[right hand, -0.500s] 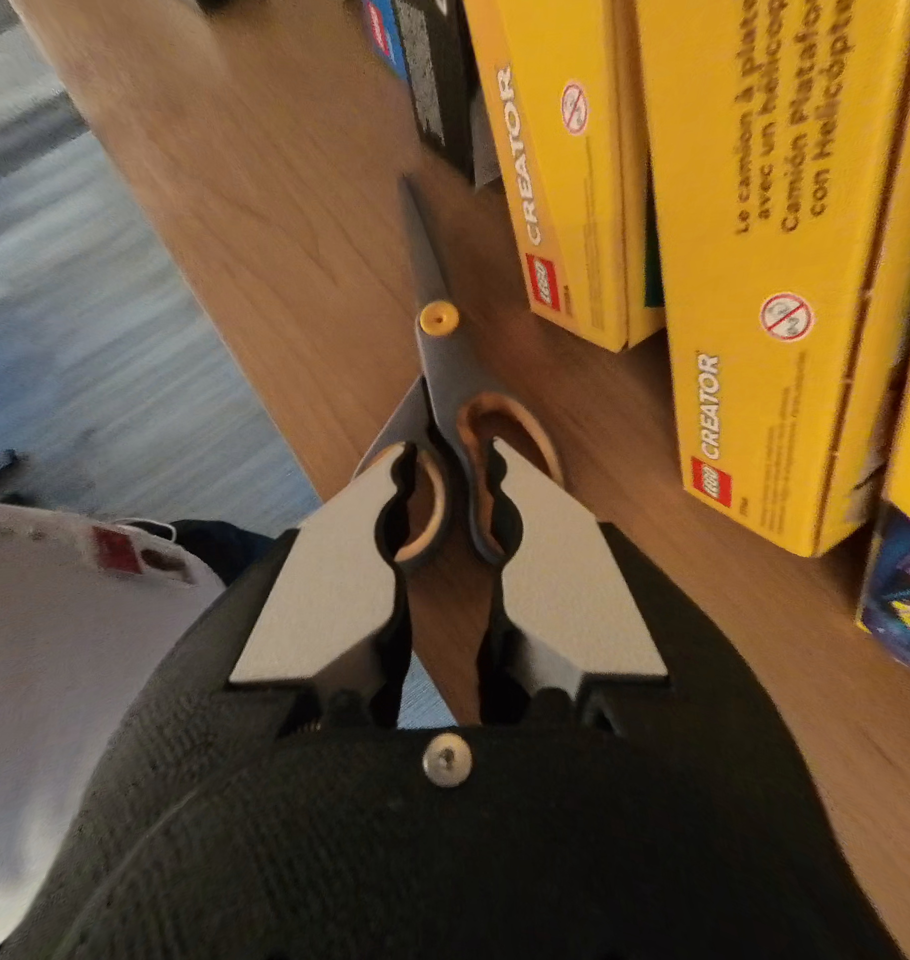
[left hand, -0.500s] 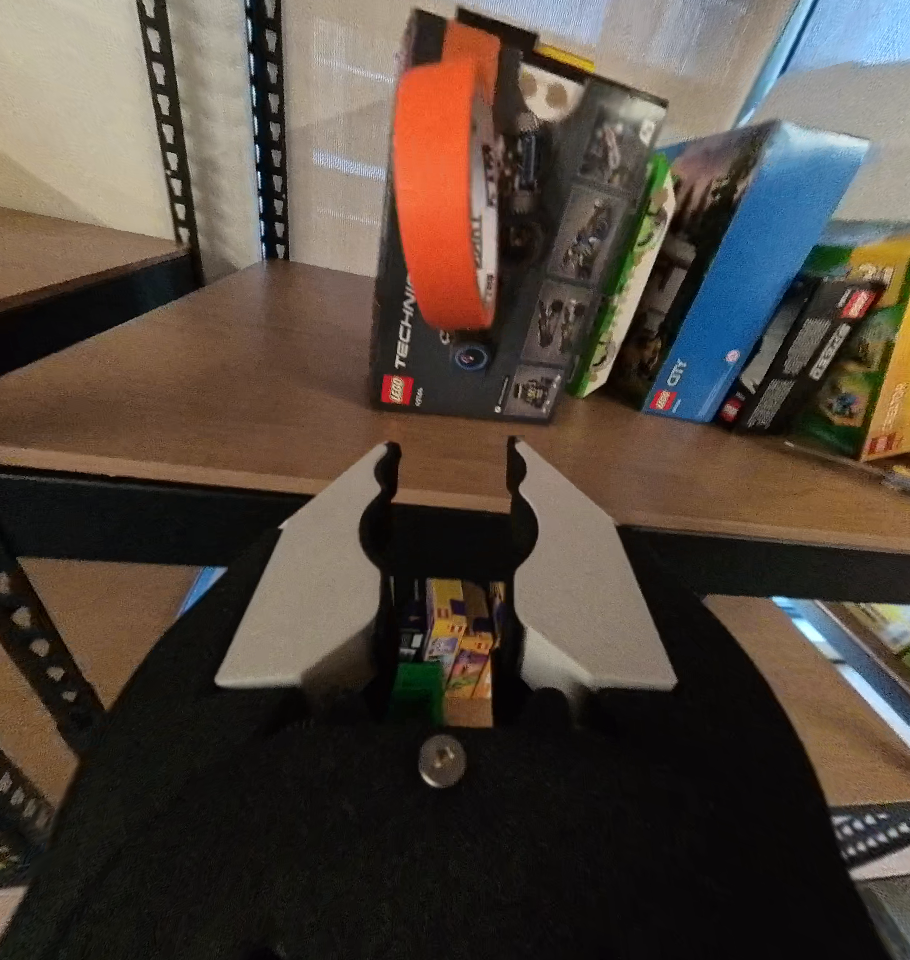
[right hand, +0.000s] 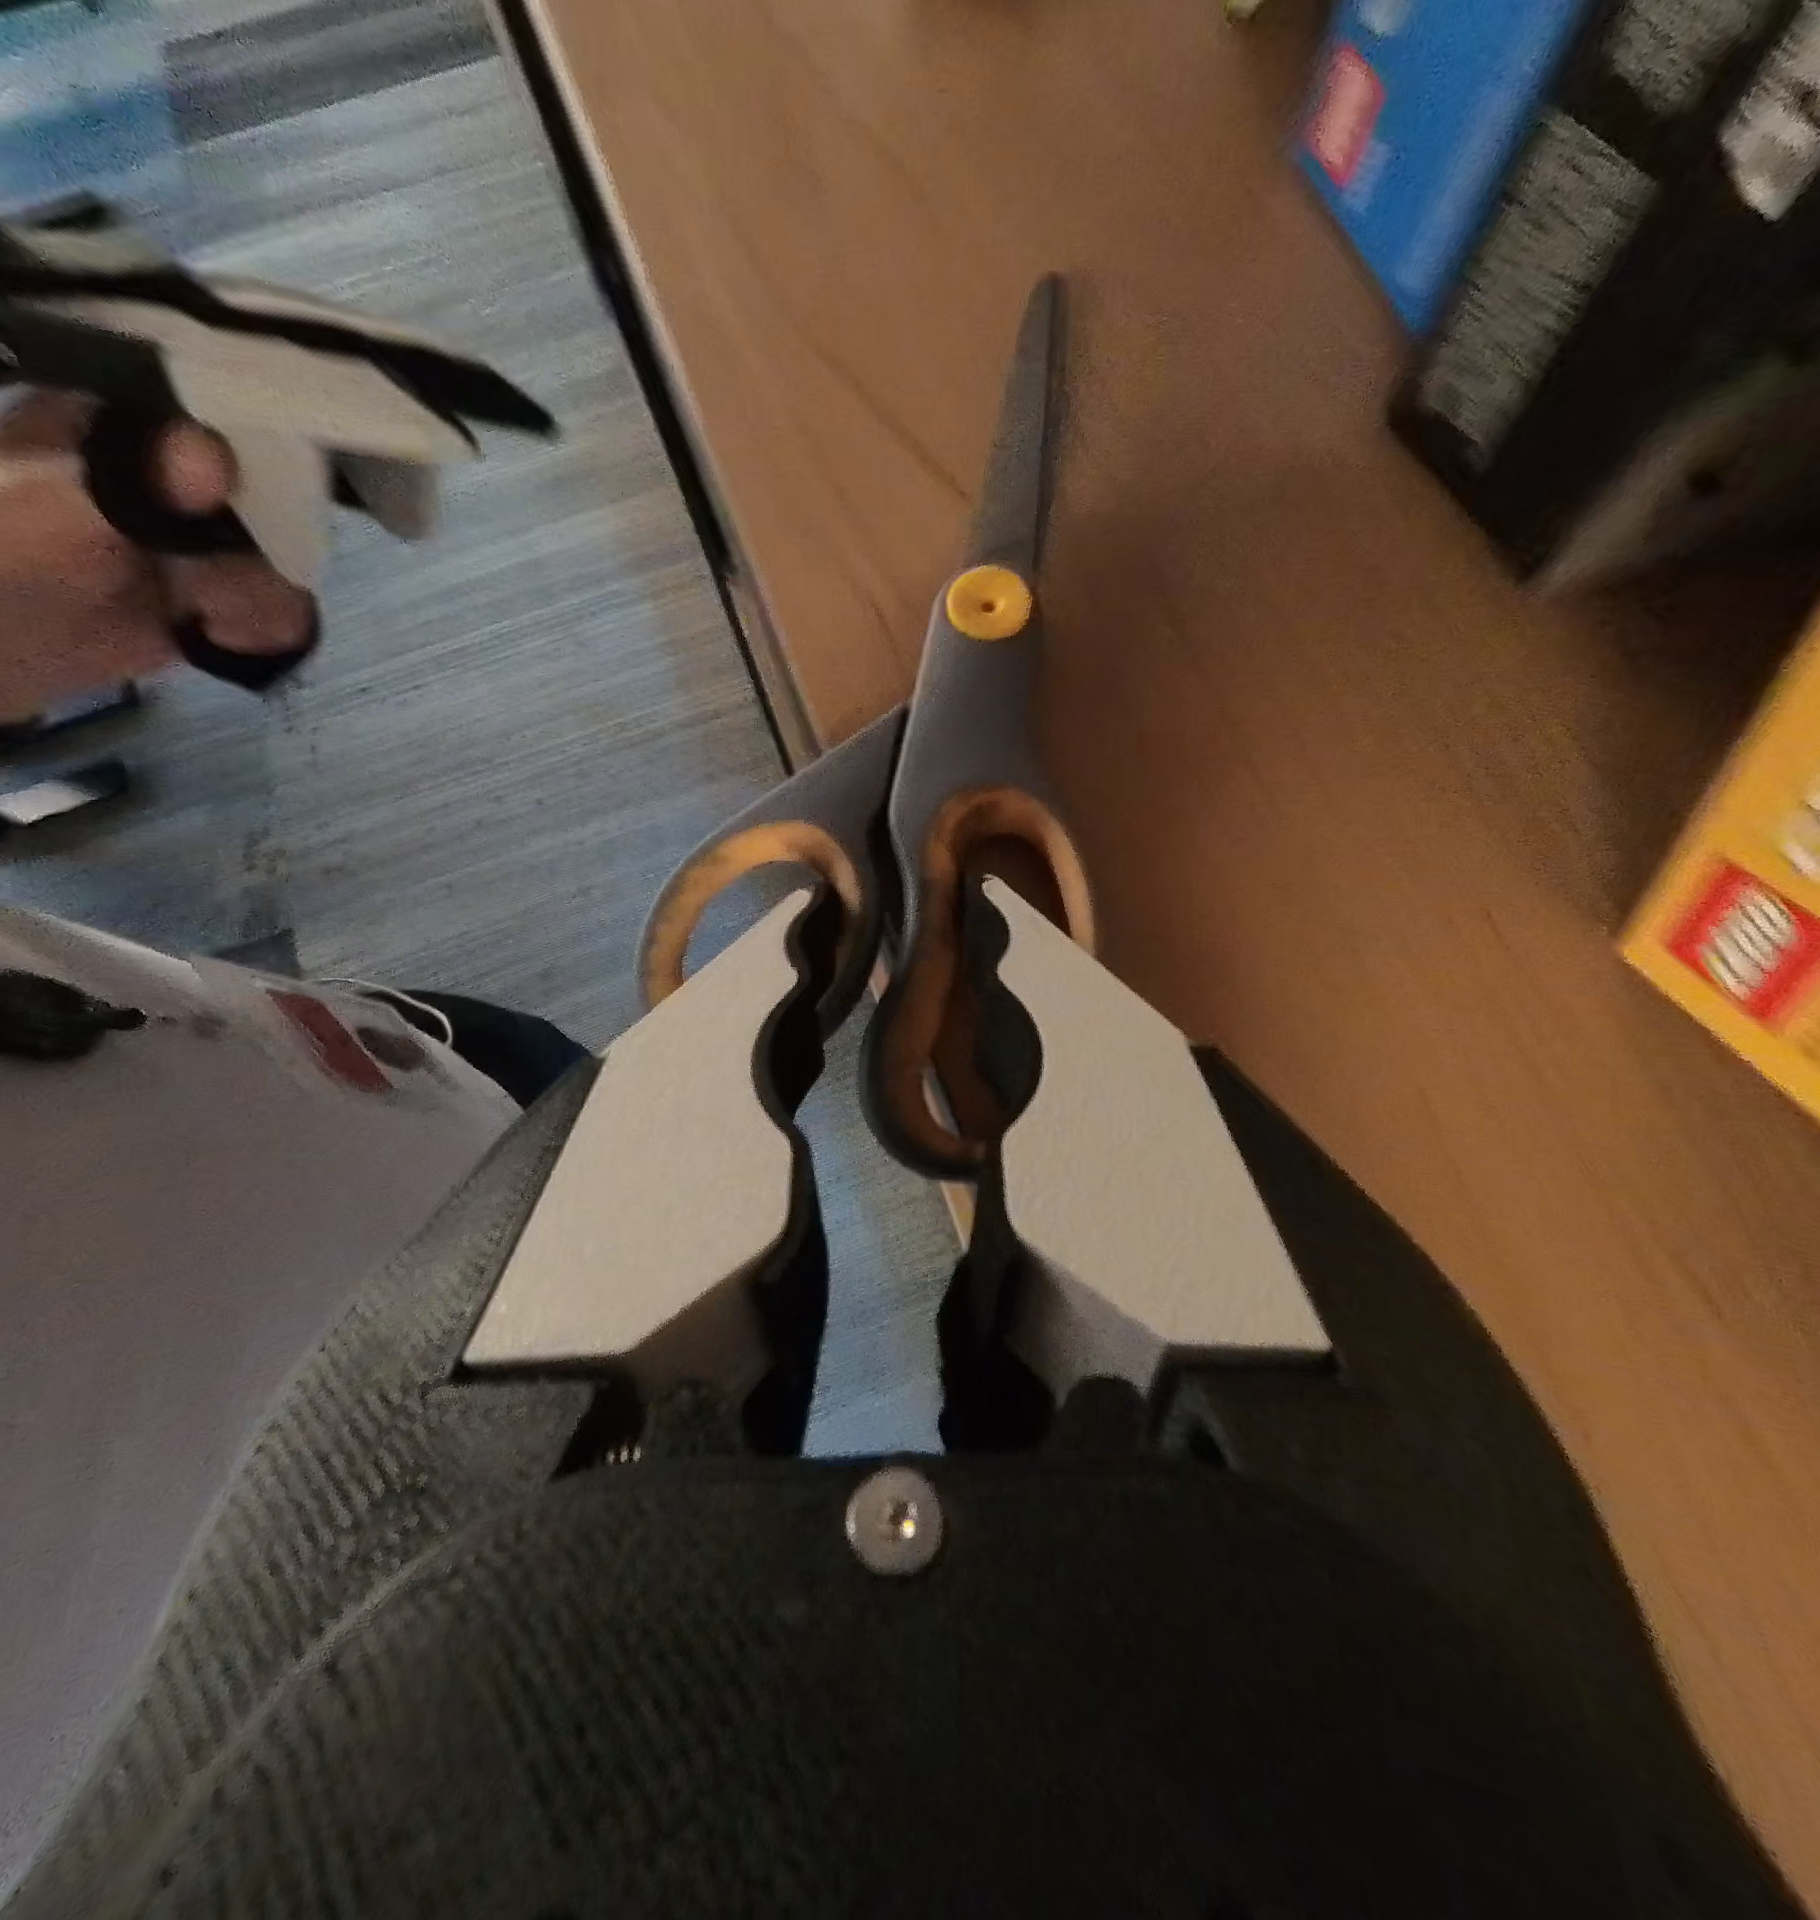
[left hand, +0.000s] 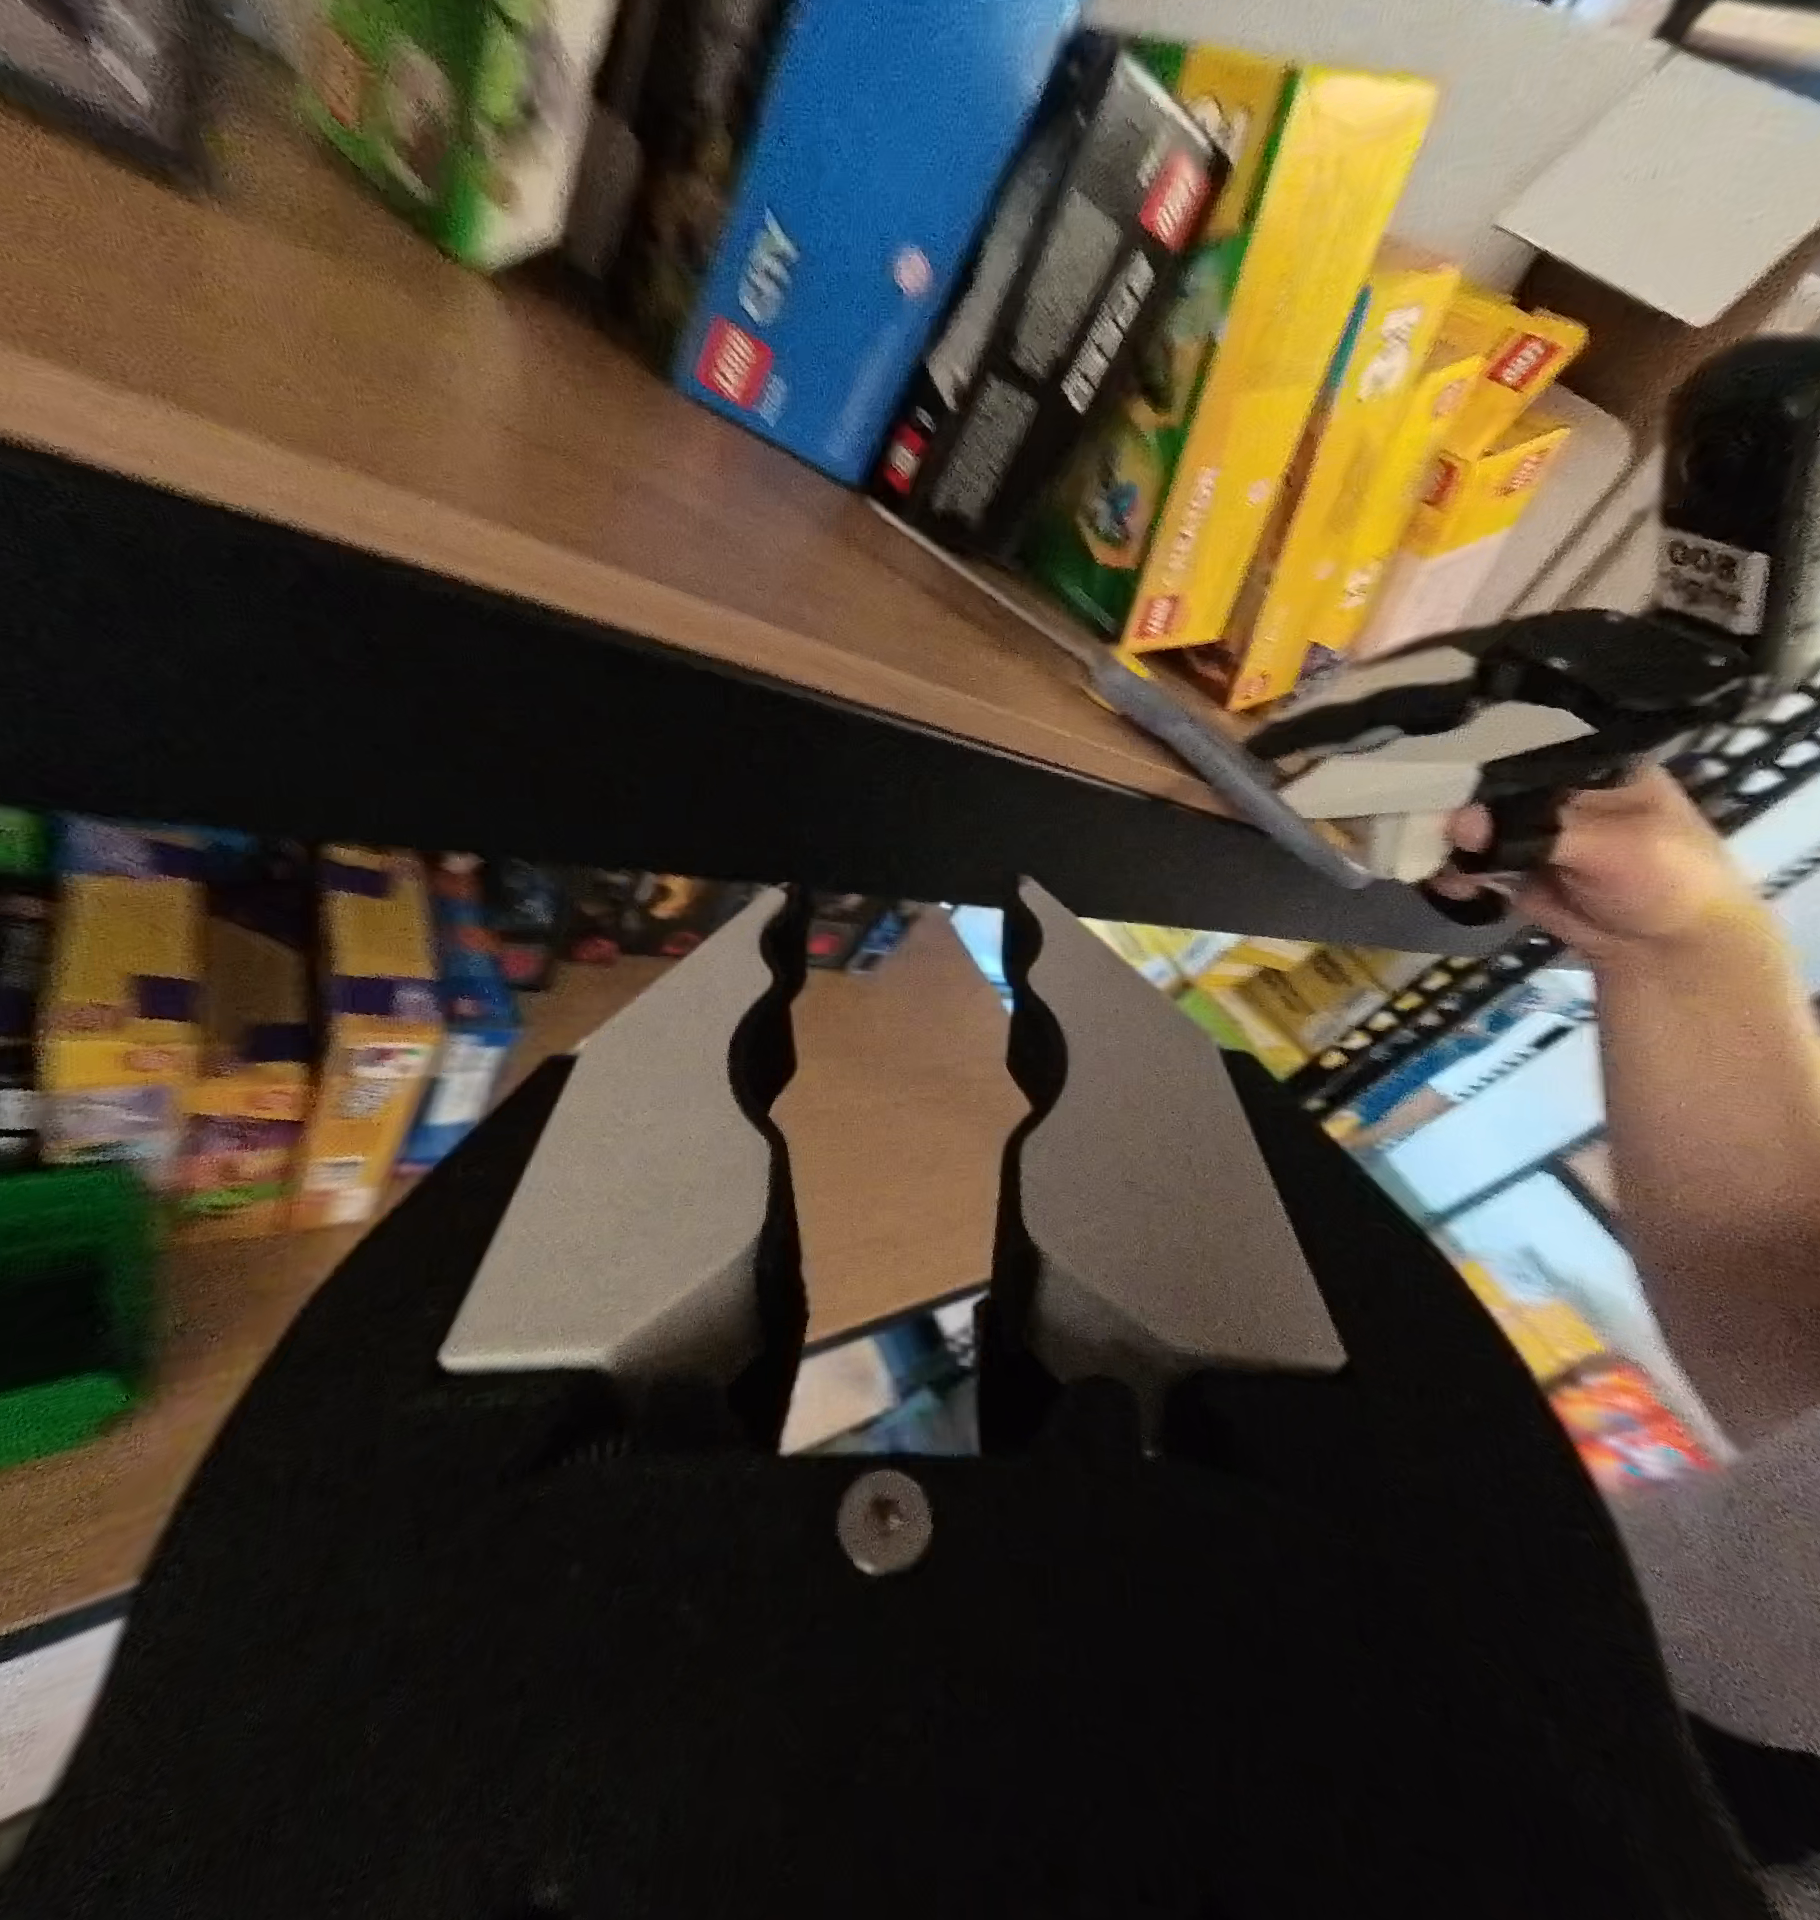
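Grey scissors [right hand: 973, 707] with orange-lined handles and a yellow pivot point away along the wooden shelf [right hand: 1301, 675]. My right gripper [right hand: 901, 904] is shut on their handles, which hang over the shelf's front edge. In the left wrist view the right gripper [left hand: 1332, 727] shows far right, held by a hand, with the scissors' blade [left hand: 1186, 743] at the shelf edge. My left gripper [left hand: 901, 909] is open and empty, its tips just below the shelf's black front rail [left hand: 470, 675]. It also shows at the upper left of the right wrist view [right hand: 449, 405].
Toy boxes stand in a row on the shelf: a blue one [left hand: 833, 239], black ones [left hand: 1051, 312], yellow ones [left hand: 1290, 364]. A yellow box [right hand: 1779, 935] is right of the scissors. More boxes [left hand: 262, 1039] fill a lower shelf. A person's arm [left hand: 1716, 1091] is at the right. The grippers' ends are close to 20 cm from one another.
My left gripper swung right and dropped below the shelf rail; the orange tape roll and black box left its view. My right gripper drew the scissors back toward the shelf edge.
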